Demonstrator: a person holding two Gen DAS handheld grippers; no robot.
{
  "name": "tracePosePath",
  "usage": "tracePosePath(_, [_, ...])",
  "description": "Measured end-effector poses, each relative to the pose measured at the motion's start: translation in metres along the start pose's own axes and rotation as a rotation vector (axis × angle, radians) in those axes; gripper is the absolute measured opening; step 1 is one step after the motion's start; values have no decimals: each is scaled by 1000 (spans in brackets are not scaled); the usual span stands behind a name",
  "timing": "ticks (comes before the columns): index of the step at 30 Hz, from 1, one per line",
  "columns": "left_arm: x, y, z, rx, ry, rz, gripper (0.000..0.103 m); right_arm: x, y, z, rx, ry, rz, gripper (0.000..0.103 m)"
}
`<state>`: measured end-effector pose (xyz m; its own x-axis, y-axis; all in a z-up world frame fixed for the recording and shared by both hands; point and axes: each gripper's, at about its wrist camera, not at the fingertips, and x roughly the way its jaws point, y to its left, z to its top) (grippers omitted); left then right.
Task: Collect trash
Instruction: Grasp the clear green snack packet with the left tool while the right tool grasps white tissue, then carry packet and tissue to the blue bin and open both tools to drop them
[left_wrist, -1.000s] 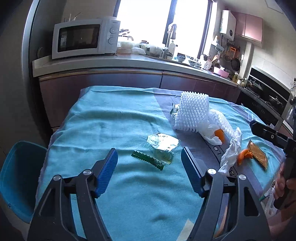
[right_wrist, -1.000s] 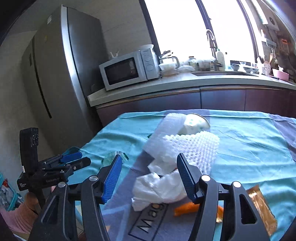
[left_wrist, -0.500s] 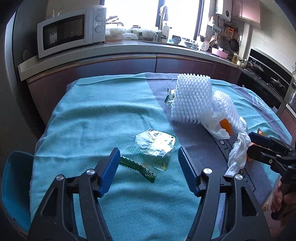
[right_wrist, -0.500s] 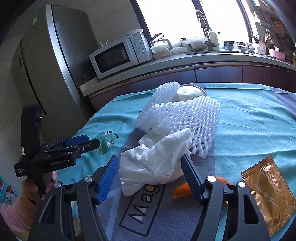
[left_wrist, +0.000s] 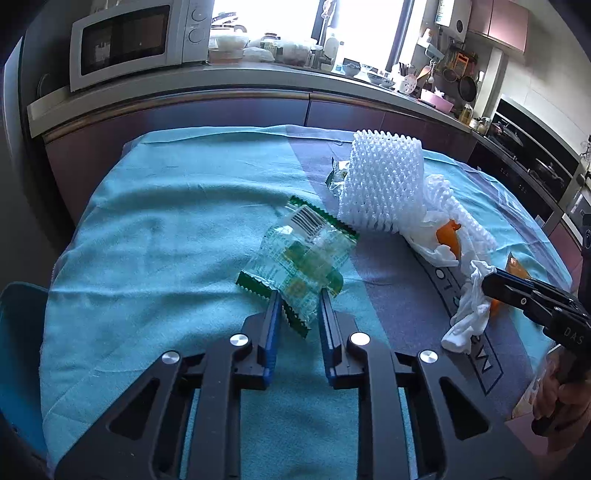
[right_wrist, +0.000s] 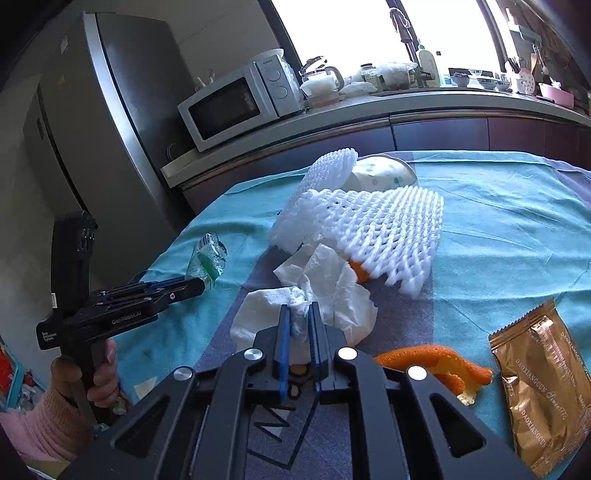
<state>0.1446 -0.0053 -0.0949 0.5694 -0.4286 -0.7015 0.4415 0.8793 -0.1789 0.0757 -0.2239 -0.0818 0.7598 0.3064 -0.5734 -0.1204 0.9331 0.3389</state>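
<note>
In the left wrist view, the left gripper is now clamping the near corner of the clear plastic snack wrapper with green print and a barcode; half a second ago its blue-padded fingers were standing wide apart around that wrapper, which was lying flat on the teal cloth-covered table. The wrapper is now standing tilted off the cloth, so this piece appears secured for removal. The white foam fruit net is resting just beyond it, untouched. At the right edge, the right gripper is biting into the crumpled white paper tissue. In the right wrist view, the right gripper is likewise closed on that tissue, whereas half a second ago its jaws were open on either side of it. The orange peel strip and the gold foil sachet are lying near on the table, not yet collected. Both tools are therefore holding trash, and carrying it to a bin is judged the next step.
</note>
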Motion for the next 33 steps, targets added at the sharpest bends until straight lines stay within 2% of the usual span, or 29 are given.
tracePosePath(6, [-15,1,-2,-10,-37,-19,14,-13,7,8,-7,-39,44,7])
tracePosePath(15, [-47,10,-7,-34,-92,-18,14,-22,27,19,-45,-76,108,7])
tracePosePath(22, [-81,21,-18,-51,-139,10,14,-15,50,25,-73,-71,184,7])
tracePosePath(33, [-131,59,-45,-127,-178,107,14,15,105,36,-163,-26,319,7])
